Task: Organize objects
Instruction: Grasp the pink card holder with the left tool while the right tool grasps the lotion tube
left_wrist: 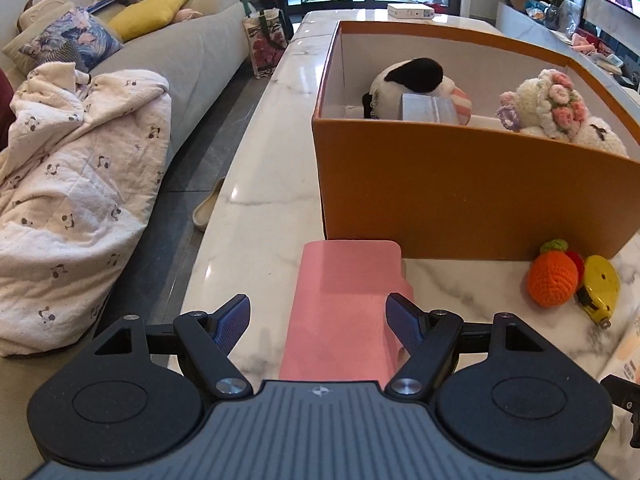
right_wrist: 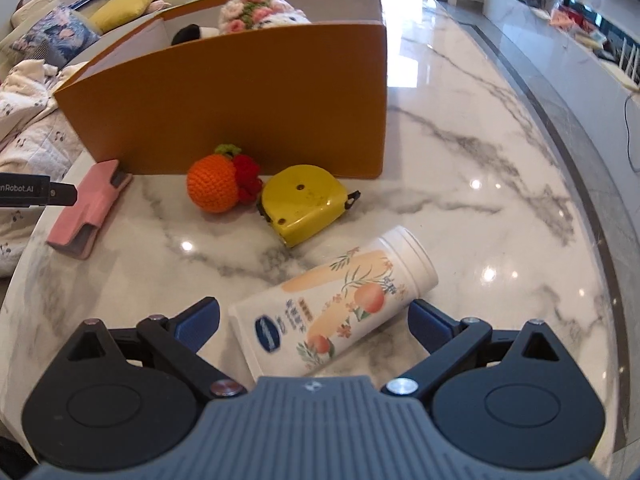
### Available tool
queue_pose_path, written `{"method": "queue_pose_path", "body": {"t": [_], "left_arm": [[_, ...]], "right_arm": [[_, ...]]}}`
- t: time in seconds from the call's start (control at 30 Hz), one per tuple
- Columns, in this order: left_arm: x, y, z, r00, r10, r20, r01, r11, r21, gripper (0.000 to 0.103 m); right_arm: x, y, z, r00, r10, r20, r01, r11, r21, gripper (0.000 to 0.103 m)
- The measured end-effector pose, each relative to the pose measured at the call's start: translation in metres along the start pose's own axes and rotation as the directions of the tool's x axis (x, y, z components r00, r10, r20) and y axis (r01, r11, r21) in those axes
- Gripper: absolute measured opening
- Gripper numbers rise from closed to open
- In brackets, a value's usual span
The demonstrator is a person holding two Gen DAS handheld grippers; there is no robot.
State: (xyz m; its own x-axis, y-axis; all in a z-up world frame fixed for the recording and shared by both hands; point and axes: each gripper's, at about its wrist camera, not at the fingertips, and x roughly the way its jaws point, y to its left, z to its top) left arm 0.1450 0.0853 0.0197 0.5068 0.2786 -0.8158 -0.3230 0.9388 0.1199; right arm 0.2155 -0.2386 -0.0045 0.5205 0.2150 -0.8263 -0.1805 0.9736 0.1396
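An orange box point(left_wrist: 460, 184) stands on the marble table point(left_wrist: 256, 208) and holds a black-and-white plush point(left_wrist: 416, 88) and a crocheted flower plush point(left_wrist: 556, 108). A pink case point(left_wrist: 344, 304) lies flat in front of the box, between the fingers of my open left gripper point(left_wrist: 318, 326). The case also shows in the right wrist view point(right_wrist: 90, 210). A crocheted orange point(right_wrist: 218, 186) and a yellow tape measure point(right_wrist: 304, 202) lie by the box point(right_wrist: 240, 100). A white peach-printed bottle point(right_wrist: 332, 308) lies on its side between the fingers of my open right gripper point(right_wrist: 314, 326).
A sofa point(left_wrist: 160, 76) with cushions and a white quilt point(left_wrist: 76, 184) runs along the table's left side. A slipper point(left_wrist: 208, 208) lies on the floor between them. A white box point(left_wrist: 410, 11) sits at the table's far end. A TV shelf point(left_wrist: 580, 44) is at right.
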Motion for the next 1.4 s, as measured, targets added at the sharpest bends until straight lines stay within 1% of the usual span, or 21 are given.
{"method": "queue_pose_path", "body": {"t": [0.07, 0.13, 0.17, 0.3, 0.5, 0.6, 0.7, 0.8, 0.9, 0.93, 1.1, 1.23, 1.3, 1.4], "left_arm": [[0.006, -0.001, 0.002, 1.000, -0.001, -0.017, 0.001, 1.000, 0.002, 0.088], [0.011, -0.001, 0.002, 1.000, -0.005, -0.018, 0.005, 1.000, 0.004, 0.089], [0.012, -0.001, 0.002, 1.000, -0.005, -0.018, 0.005, 1.000, 0.001, 0.091], [0.016, 0.001, 0.005, 1.000, -0.018, -0.016, 0.018, 1.000, -0.014, 0.092], [0.020, 0.009, 0.007, 0.998, -0.052, -0.022, 0.050, 0.996, -0.075, 0.092], [0.022, 0.013, 0.006, 0.996, -0.082, -0.022, 0.079, 0.990, -0.114, 0.093], [0.025, 0.010, 0.004, 0.986, -0.159, -0.043, 0.153, 0.980, -0.125, 0.095], [0.027, -0.002, 0.001, 0.992, -0.116, -0.046, 0.114, 0.992, -0.062, 0.096], [0.034, -0.006, -0.003, 0.992, -0.103, -0.070, 0.102, 0.994, -0.027, 0.098], [0.036, -0.006, -0.004, 0.992, -0.102, -0.072, 0.100, 0.995, -0.029, 0.099], [0.035, -0.006, -0.005, 0.993, -0.097, -0.064, 0.094, 0.995, -0.044, 0.100], [0.033, -0.008, -0.005, 0.995, -0.088, -0.054, 0.085, 0.995, -0.056, 0.101], [0.034, -0.008, -0.004, 0.995, -0.083, -0.053, 0.080, 0.995, -0.061, 0.103], [0.037, -0.006, -0.005, 0.993, -0.076, -0.086, 0.069, 0.994, -0.082, 0.103]], "right_arm": [[0.004, 0.000, 0.001, 1.000, -0.010, 0.014, 0.010, 1.000, 0.000, 0.102], [0.007, 0.002, 0.003, 0.999, -0.019, 0.030, 0.020, 0.999, -0.026, 0.102], [0.009, 0.004, 0.003, 0.999, -0.025, 0.040, 0.026, 0.999, -0.044, 0.102], [0.017, 0.014, 0.003, 0.996, -0.062, 0.062, 0.071, 0.986, -0.148, 0.102], [0.019, 0.014, 0.007, 0.998, -0.045, 0.047, 0.052, 0.985, -0.162, 0.102], [0.020, 0.014, 0.007, 0.998, -0.040, 0.055, 0.048, 0.984, -0.170, 0.102], [0.022, 0.013, 0.008, 0.997, -0.038, 0.063, 0.048, 0.984, -0.172, 0.102], [0.022, 0.014, 0.007, 0.997, -0.039, 0.064, 0.049, 0.984, -0.172, 0.102], [0.021, 0.014, 0.007, 0.997, -0.038, 0.067, 0.049, 0.984, -0.174, 0.102], [0.021, 0.014, 0.007, 0.997, -0.038, 0.068, 0.049, 0.984, -0.174, 0.102], [0.020, 0.014, 0.003, 0.996, -0.035, 0.087, 0.050, 0.984, -0.170, 0.102], [0.019, 0.013, -0.005, 0.990, -0.031, 0.135, 0.053, 0.985, -0.164, 0.102], [0.017, 0.011, -0.012, 0.986, -0.033, 0.166, 0.060, 0.986, -0.156, 0.102], [0.013, 0.009, -0.020, 0.980, -0.039, 0.196, 0.069, 0.987, -0.145, 0.102]]}}
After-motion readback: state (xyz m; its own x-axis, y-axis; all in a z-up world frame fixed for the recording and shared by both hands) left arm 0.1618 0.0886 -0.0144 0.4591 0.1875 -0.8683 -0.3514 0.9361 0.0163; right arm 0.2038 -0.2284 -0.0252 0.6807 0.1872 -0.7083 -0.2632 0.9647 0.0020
